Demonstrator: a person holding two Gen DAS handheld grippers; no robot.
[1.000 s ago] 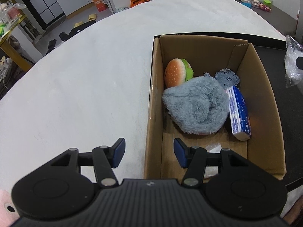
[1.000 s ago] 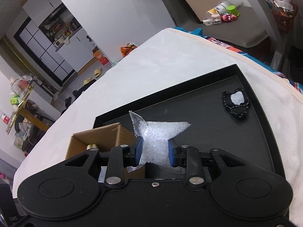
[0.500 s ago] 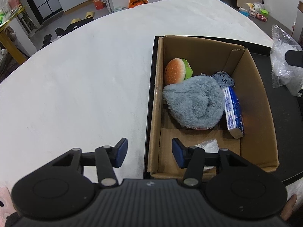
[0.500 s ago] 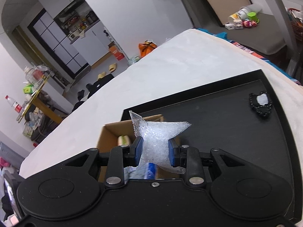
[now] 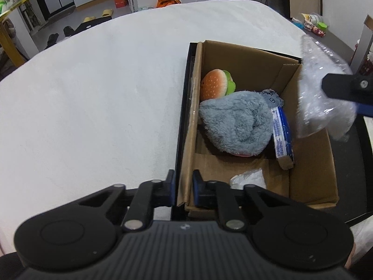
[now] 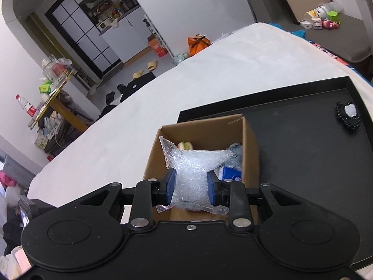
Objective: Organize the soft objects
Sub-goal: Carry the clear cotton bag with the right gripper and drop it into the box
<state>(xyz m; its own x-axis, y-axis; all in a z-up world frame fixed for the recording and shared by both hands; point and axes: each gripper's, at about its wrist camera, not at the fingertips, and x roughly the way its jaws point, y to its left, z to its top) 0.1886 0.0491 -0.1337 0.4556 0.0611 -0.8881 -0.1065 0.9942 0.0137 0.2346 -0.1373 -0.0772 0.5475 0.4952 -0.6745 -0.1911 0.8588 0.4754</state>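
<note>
My left gripper (image 5: 184, 186) is clamped on the near left wall of the cardboard box (image 5: 310, 179), one pad outside it and one inside. My right gripper (image 6: 190, 186) squeezes a clear bag of pellets (image 6: 193, 172) between its blue pads, hanging above the open box. Inside the box I see a burger plush (image 5: 215, 84), a grey fluffy plush (image 5: 235, 122), a blue tissue pack (image 5: 283, 137) and a crumpled clear wrapper (image 5: 248, 179); the box sits on a black tray (image 6: 310, 144).
</note>
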